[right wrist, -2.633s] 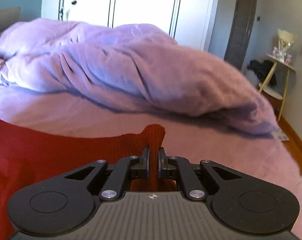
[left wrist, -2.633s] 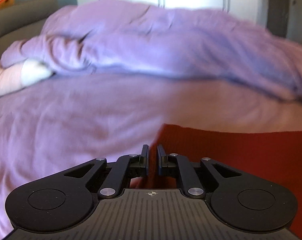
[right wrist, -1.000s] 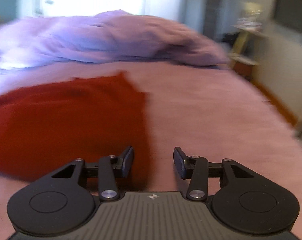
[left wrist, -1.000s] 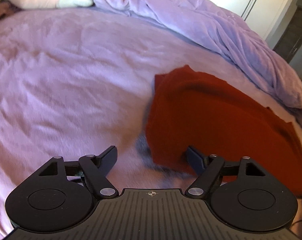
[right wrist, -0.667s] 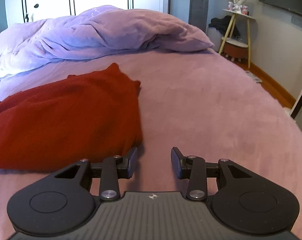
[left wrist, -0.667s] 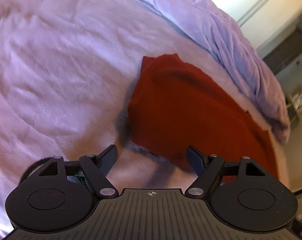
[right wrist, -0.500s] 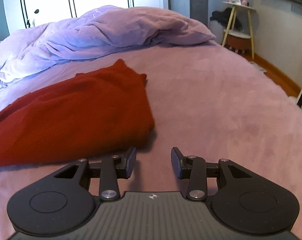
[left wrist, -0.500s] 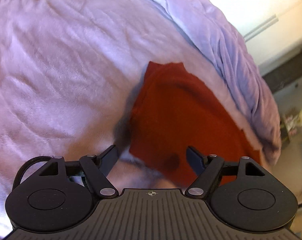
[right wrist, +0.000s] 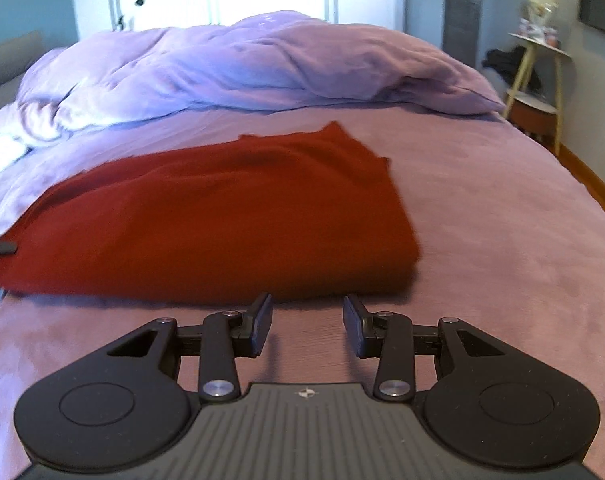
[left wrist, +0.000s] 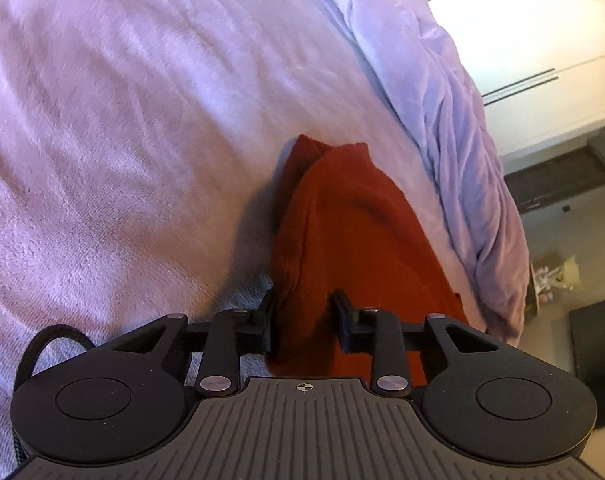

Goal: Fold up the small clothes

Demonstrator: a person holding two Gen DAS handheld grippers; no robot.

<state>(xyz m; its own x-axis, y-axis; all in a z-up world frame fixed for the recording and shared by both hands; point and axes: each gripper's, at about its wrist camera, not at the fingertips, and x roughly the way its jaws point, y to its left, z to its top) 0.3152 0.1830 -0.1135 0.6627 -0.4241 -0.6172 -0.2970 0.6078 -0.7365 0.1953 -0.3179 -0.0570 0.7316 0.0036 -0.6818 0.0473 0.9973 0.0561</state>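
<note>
A dark red knit garment [left wrist: 342, 232] lies folded over on the purple bed. In the left wrist view its near end sits between the fingers of my left gripper [left wrist: 302, 320]; the jaws are partly closed around the fabric with a gap still showing. In the right wrist view the same garment [right wrist: 222, 216] lies flat just ahead of my right gripper [right wrist: 306, 324], which is open and empty a little short of the garment's near edge. A fingertip of the left gripper [right wrist: 2, 248] shows at the garment's left end.
The purple bed sheet [left wrist: 122, 140] spreads all around the garment. A bunched lilac duvet [right wrist: 242, 68] lies along the far side of the bed. White wardrobe doors [left wrist: 542, 40] stand beyond. A small side table [right wrist: 538, 76] stands at the far right by the wall.
Both grippers let go of the garment, which now lies folded on the bed. The left gripper has swung round to the garment's end and narrowed its jaws around it. The right gripper has shifted toward the near edge.
</note>
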